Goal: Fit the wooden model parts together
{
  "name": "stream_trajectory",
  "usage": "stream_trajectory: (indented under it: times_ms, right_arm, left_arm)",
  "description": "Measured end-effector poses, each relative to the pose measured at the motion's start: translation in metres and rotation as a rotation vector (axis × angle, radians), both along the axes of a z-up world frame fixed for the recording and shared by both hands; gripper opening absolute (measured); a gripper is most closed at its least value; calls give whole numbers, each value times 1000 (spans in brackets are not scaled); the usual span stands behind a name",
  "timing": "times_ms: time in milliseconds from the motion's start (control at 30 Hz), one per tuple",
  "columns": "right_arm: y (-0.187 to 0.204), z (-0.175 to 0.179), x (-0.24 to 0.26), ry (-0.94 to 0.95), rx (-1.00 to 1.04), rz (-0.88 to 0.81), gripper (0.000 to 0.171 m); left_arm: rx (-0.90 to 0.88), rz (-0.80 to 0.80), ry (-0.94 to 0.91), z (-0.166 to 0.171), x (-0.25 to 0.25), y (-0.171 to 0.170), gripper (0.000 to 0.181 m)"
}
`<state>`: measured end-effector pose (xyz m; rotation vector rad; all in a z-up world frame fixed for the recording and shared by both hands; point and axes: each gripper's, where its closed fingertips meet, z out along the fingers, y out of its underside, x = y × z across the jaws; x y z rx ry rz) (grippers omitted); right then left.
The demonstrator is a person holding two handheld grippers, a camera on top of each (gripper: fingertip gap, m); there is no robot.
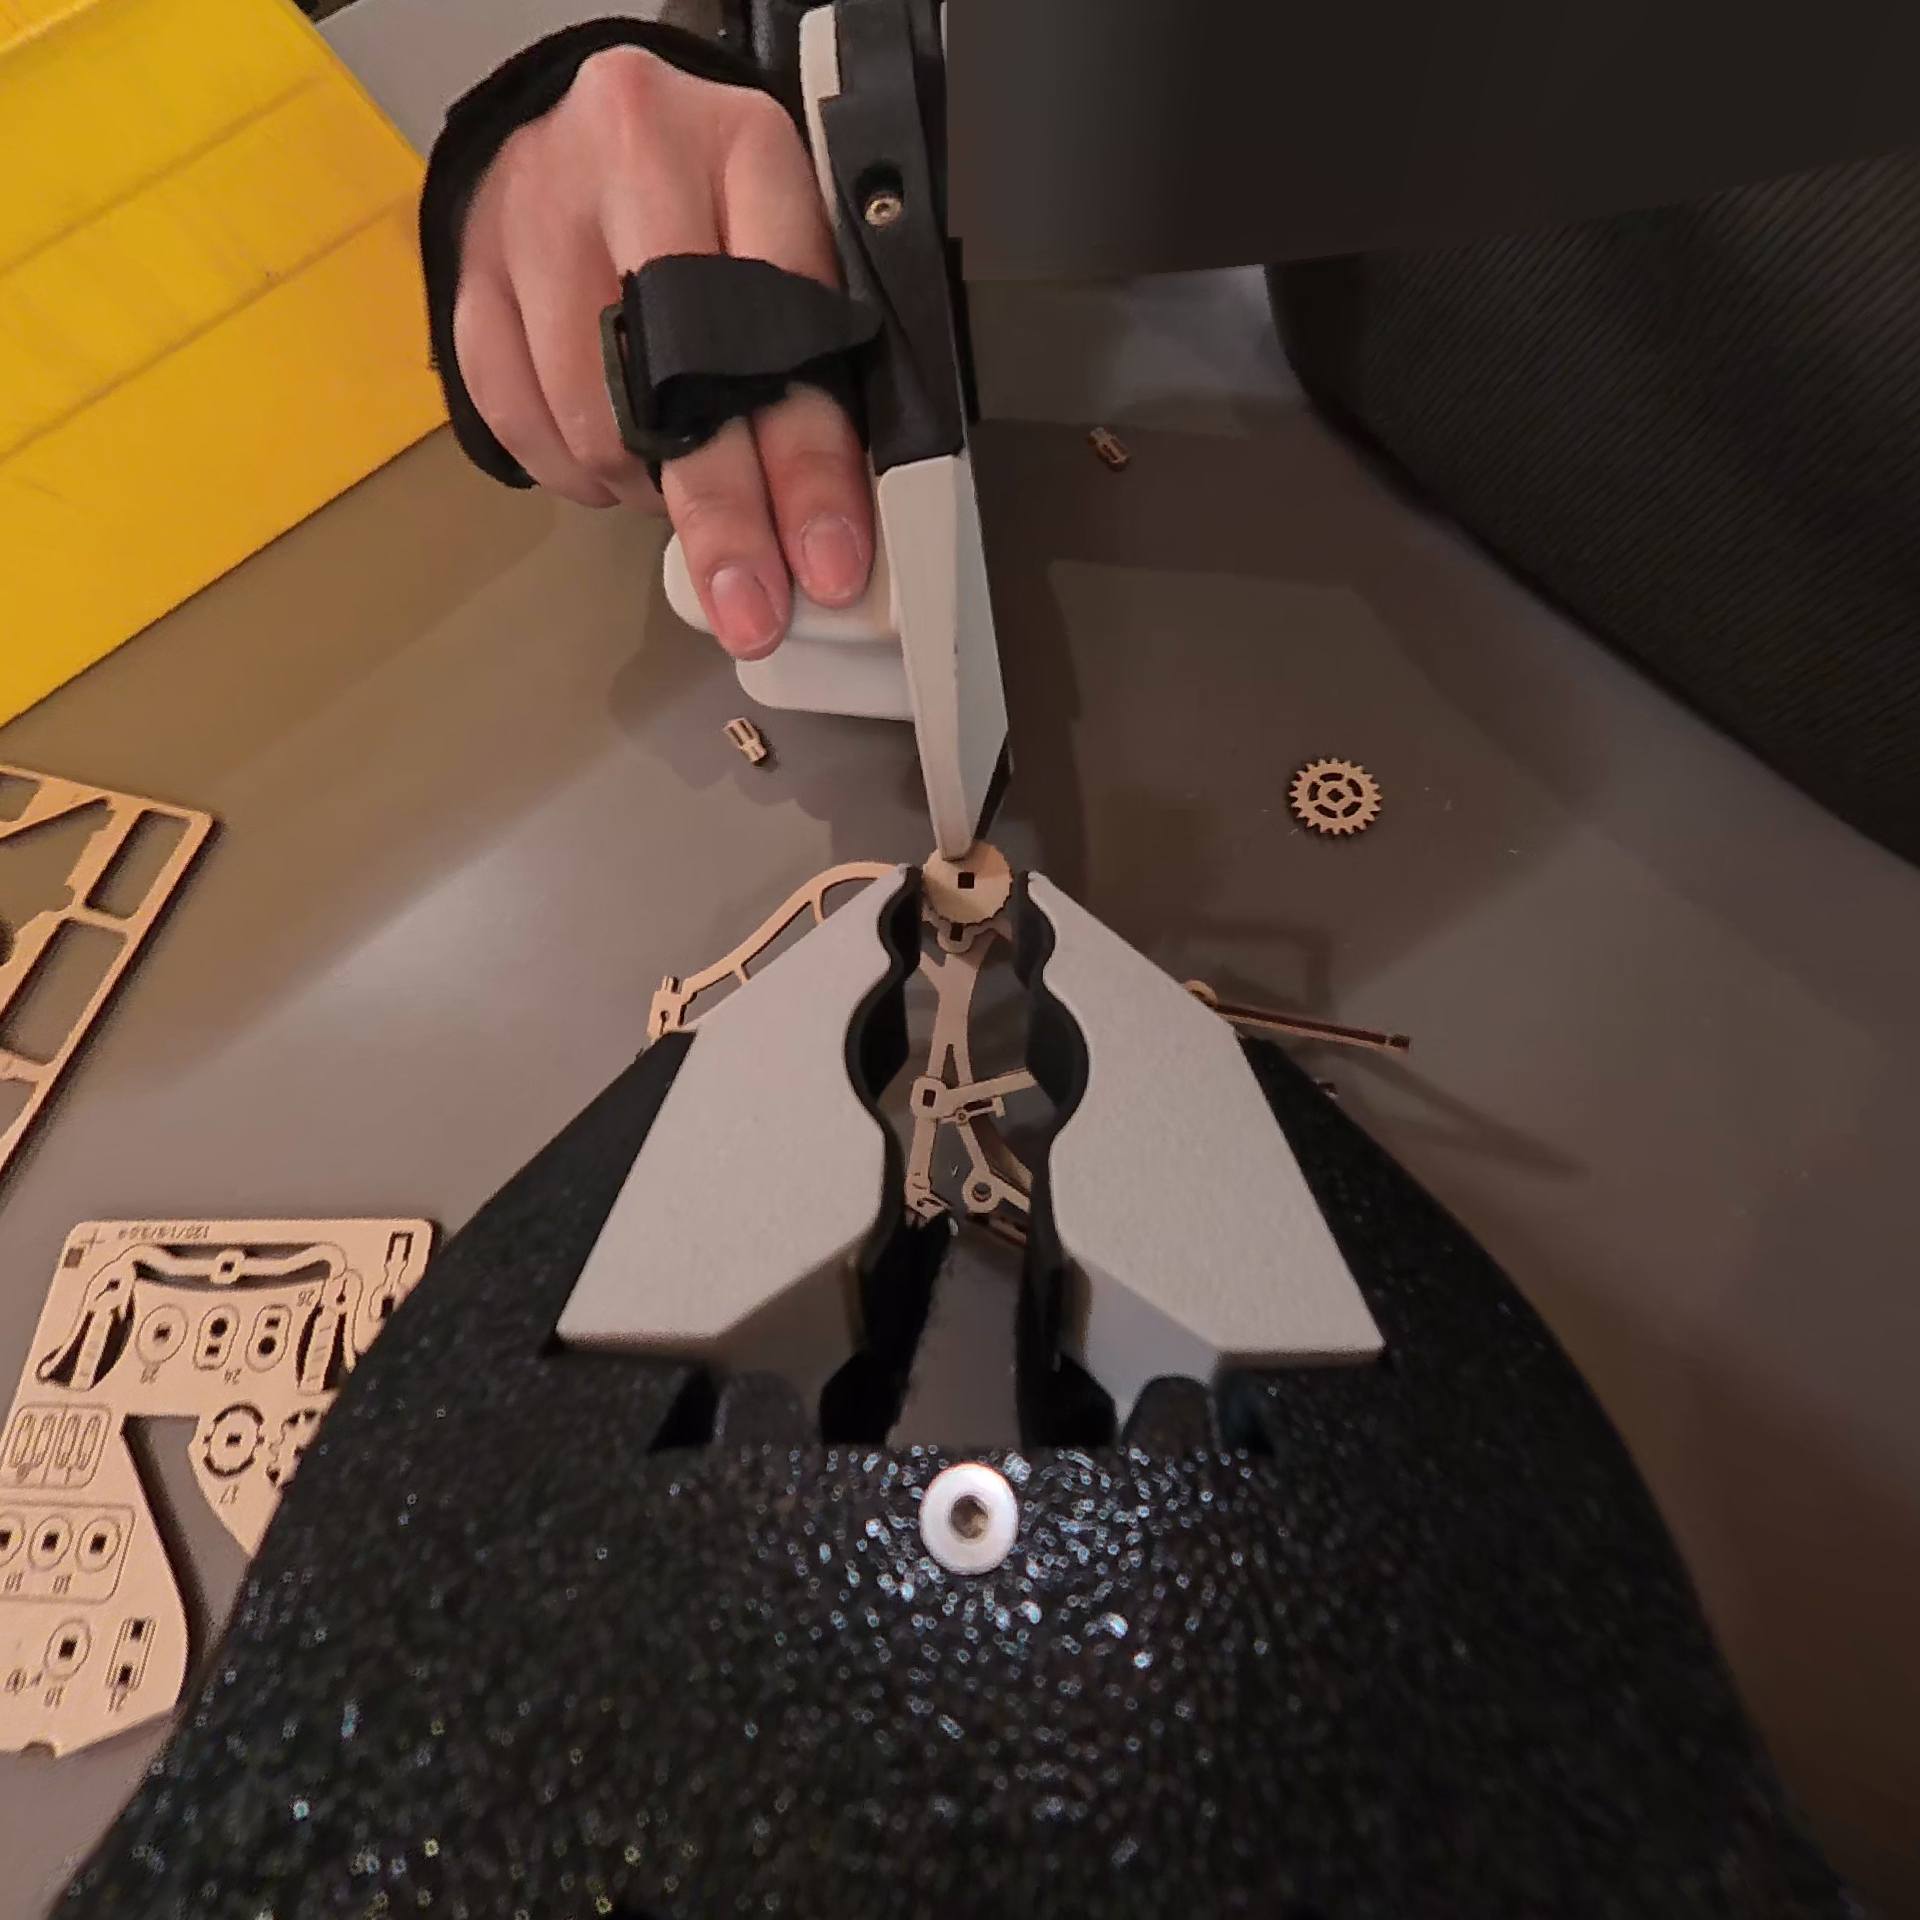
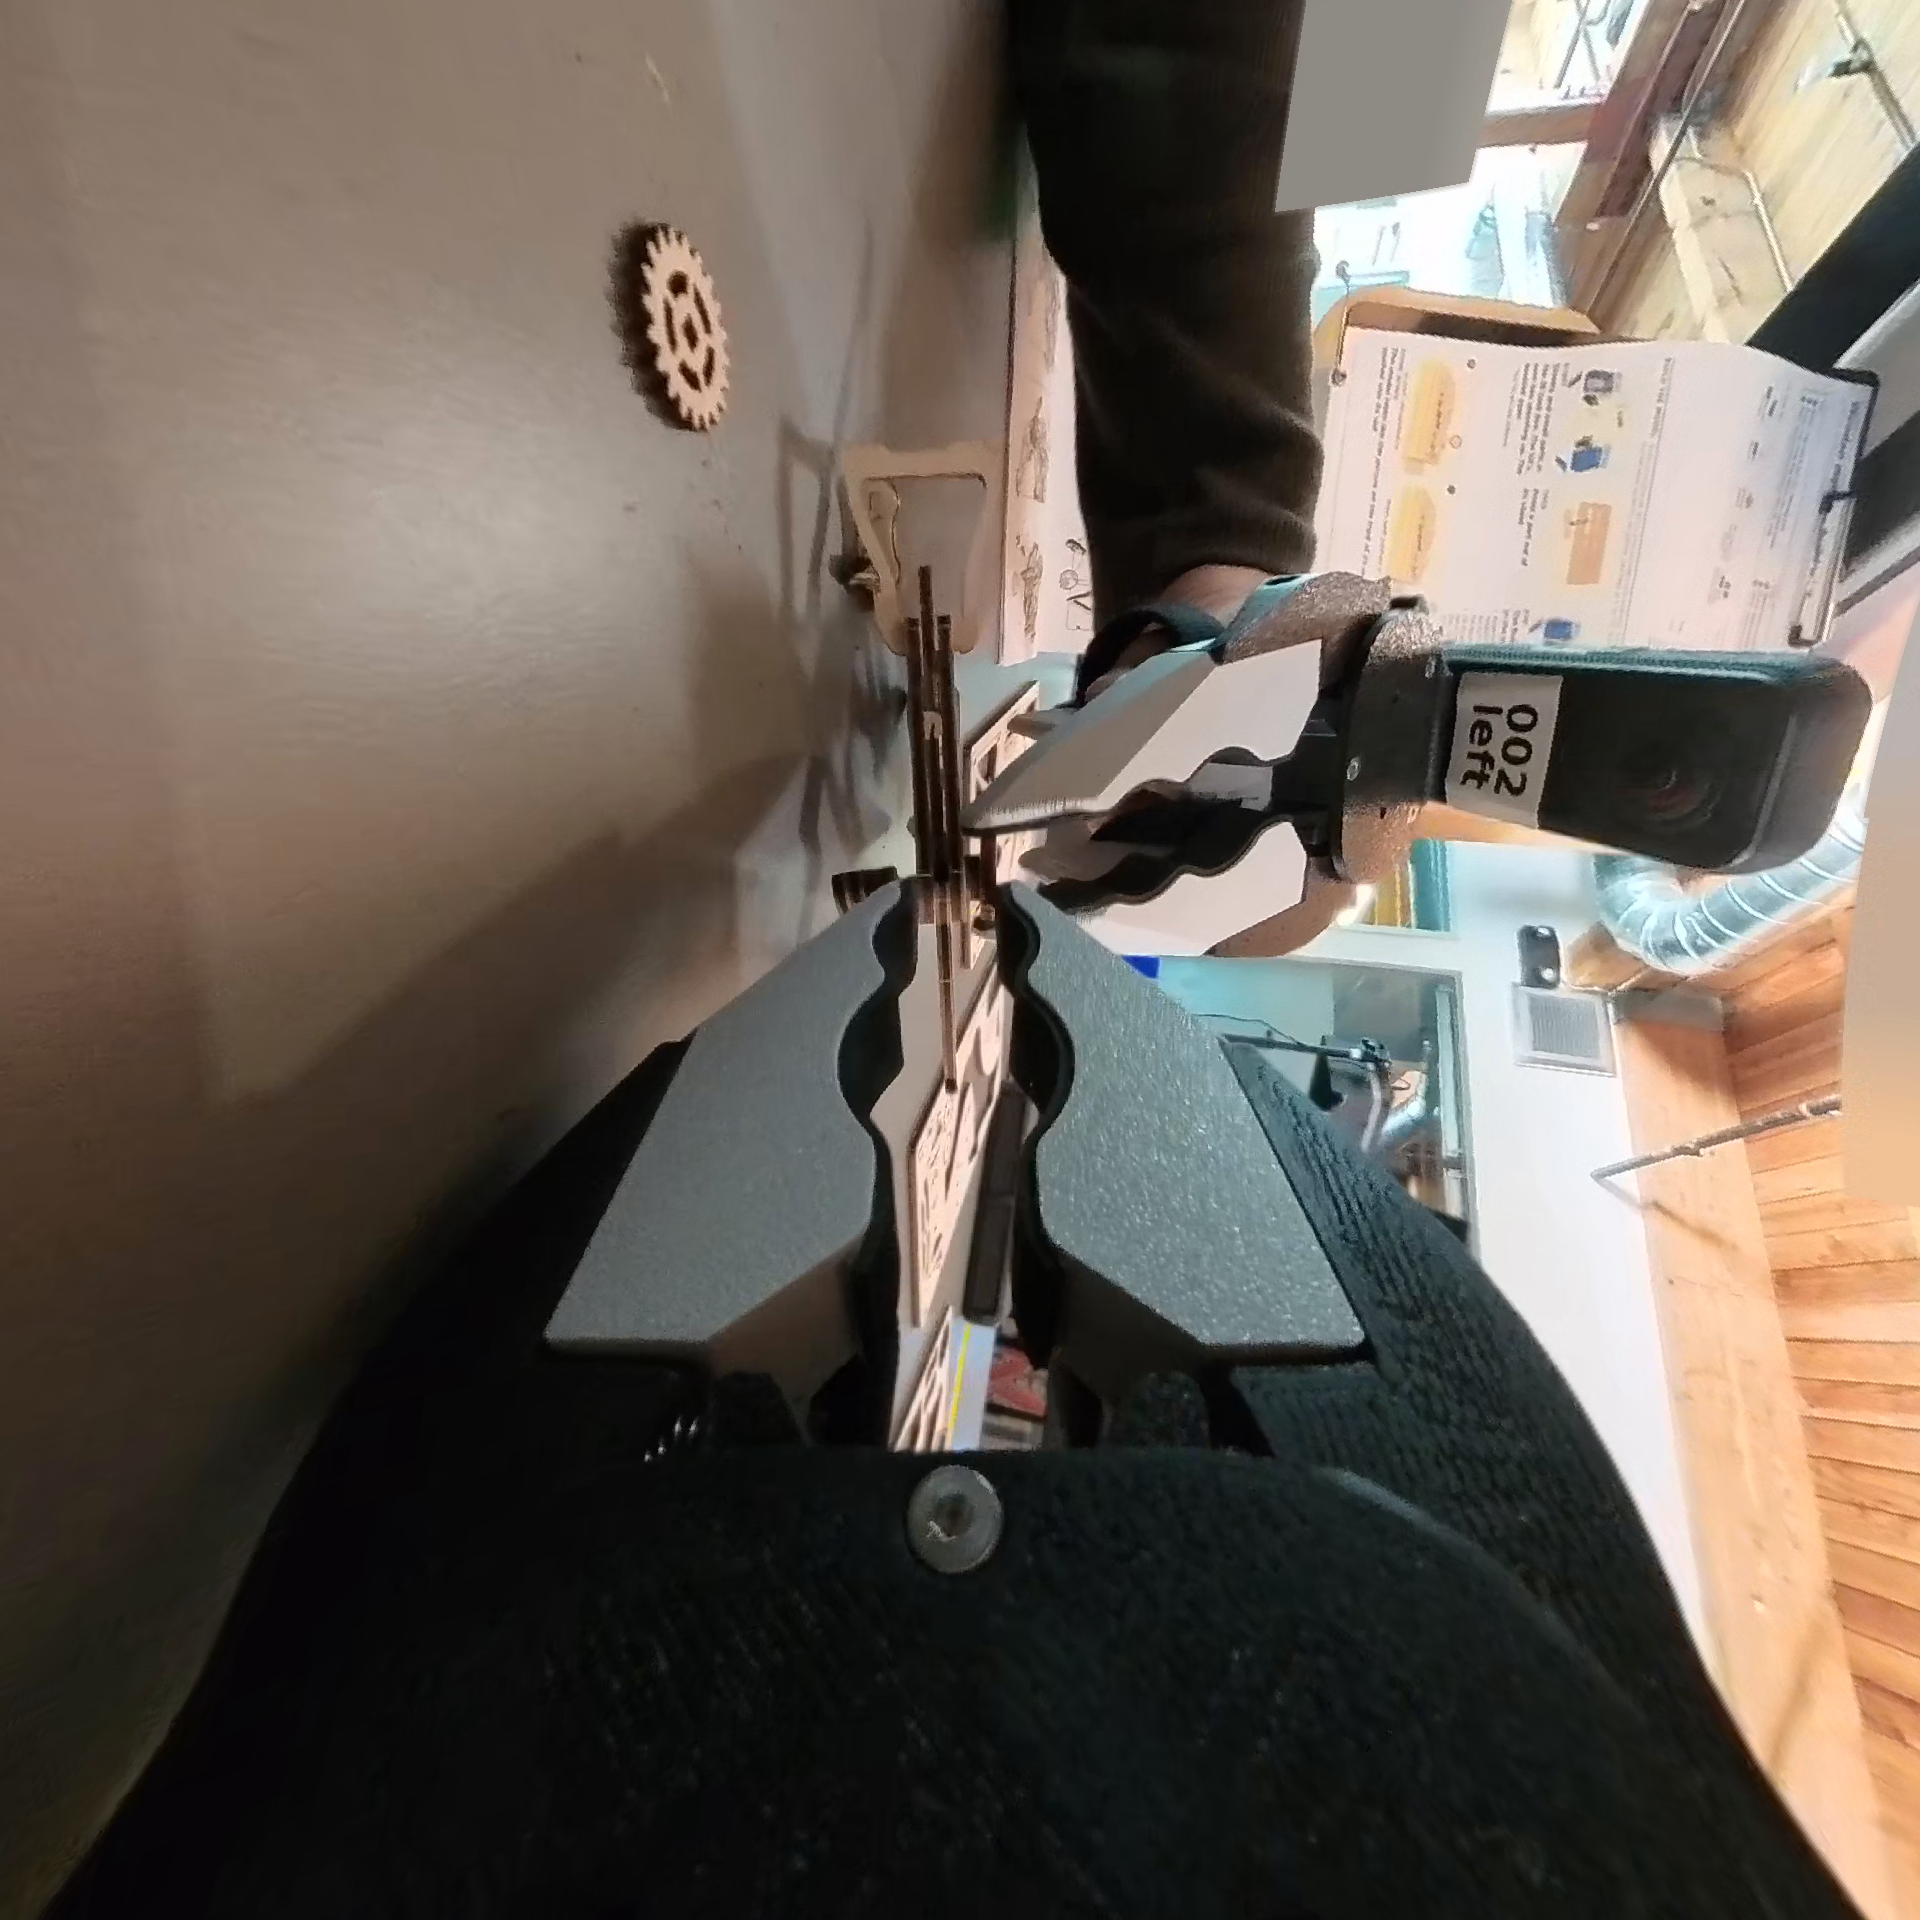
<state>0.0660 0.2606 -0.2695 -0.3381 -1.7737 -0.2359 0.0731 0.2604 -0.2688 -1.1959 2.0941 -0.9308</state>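
A partly built wooden model [image 1: 961,1039], thin curved arms and struts topped by a small round toothed disc [image 1: 966,888], is held above the grey table [image 1: 1351,1195]. My left gripper [image 1: 966,894] is shut on it, with the disc between its tips. My right gripper [image 1: 968,836] comes down from above, and its tip meets the disc's far edge. In the right wrist view the model [image 2: 940,790] shows edge-on as thin plates between the tips of my right gripper [image 2: 958,906], which is shut on it. My left gripper [image 2: 1013,836] closes on it from the right.
A loose wooden gear [image 1: 1335,795] lies on the table to the right and also shows in the right wrist view [image 2: 681,327]. Two small pegs [image 1: 746,740] [image 1: 1110,447] lie farther off. Punched part sheets [image 1: 156,1455] [image 1: 62,935] lie at left, with a yellow bin [image 1: 187,312] behind. A printed sheet [image 2: 1714,499] stands beyond. My two grippers' fingertips are within a few centimetres of each other.
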Motion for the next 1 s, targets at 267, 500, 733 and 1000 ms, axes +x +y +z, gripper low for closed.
stream_trajectory:
  times_ms: [267, 500, 733, 1000]
  right_arm:
    - [8, 3, 0, 33, -81, -54, 13]
    - [13, 8, -2, 68, -236, -95, 12]
    - [16, 7, -3, 61, -285, -121, 13]
    - [21, 9, -2, 77, -339, -149, 13]
  left_arm:
    - [99, 159, -29, 1, -6, 10, 30]
    - [218, 318, -158, 20, -19, 13, 47]
    - [518, 400, -58, 14, -13, 21, 47]
    - [502, 459, -88, 23, -19, 16, 48]
